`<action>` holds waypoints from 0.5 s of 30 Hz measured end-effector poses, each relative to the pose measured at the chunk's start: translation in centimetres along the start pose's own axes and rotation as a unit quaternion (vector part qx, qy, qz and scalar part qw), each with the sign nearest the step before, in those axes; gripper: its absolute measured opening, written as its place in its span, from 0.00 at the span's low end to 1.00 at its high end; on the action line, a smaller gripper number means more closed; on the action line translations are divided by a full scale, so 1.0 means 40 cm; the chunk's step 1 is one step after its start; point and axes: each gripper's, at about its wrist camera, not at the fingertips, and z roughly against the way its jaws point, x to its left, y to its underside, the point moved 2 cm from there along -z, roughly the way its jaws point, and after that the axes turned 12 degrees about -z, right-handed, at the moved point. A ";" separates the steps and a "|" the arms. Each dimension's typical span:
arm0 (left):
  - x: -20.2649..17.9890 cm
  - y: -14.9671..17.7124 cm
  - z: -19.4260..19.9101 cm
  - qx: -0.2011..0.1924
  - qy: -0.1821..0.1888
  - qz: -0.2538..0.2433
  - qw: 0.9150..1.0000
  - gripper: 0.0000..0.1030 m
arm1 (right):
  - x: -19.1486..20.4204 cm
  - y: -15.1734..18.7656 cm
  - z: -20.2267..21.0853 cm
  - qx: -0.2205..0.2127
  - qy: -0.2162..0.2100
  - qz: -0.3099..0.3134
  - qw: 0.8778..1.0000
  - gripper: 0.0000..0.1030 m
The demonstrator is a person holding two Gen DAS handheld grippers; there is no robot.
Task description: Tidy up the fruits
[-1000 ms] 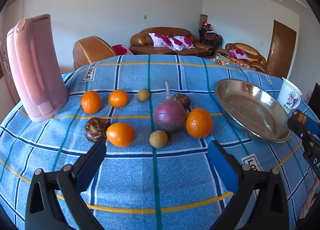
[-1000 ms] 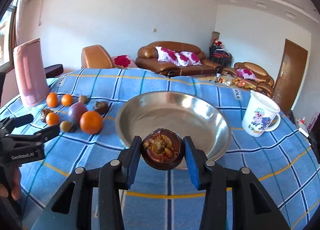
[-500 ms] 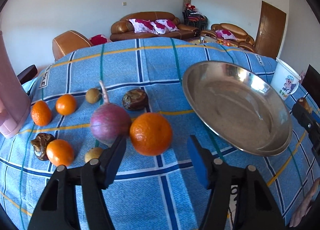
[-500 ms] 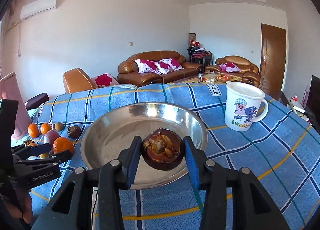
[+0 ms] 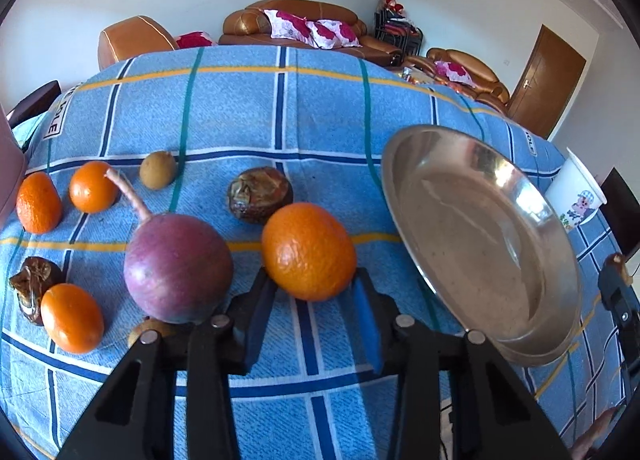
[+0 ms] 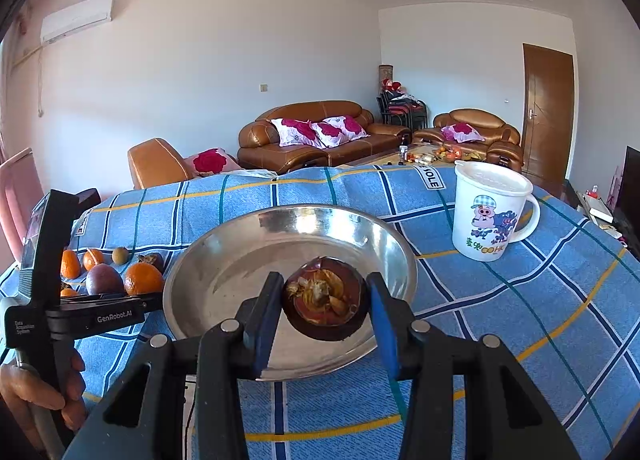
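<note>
Our left gripper (image 5: 314,292) has just narrowed onto the near orange (image 5: 309,251); the right gripper (image 6: 322,300) holds its mangosteen (image 6: 326,298) over the dish (image 6: 224,260), so both go in next.

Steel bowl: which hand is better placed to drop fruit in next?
Right. The right gripper already clamps a dark mangosteen just above the steel bowl, so it likely only needs to release. The left gripper has just been closing around an orange on the cloth beside the bowl.

Left wrist view looks steeply down, close on fruit; right looks flatter — both share the steel bowl (image 5: 480,244).
</note>
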 end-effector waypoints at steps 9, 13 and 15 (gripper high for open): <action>-0.030 0.014 0.119 -0.102 -0.008 -0.037 0.994 0.09 | -0.002 -0.009 0.022 -0.042 0.017 0.010 0.999 0.43; 0.007 0.017 0.101 -0.070 0.020 0.002 0.997 0.42 | -0.013 -0.013 0.030 -0.045 0.020 -0.001 0.999 0.43; 0.020 0.018 0.093 -0.072 0.017 0.017 0.997 0.59 | -0.018 -0.012 0.030 -0.043 0.020 -0.005 0.999 0.43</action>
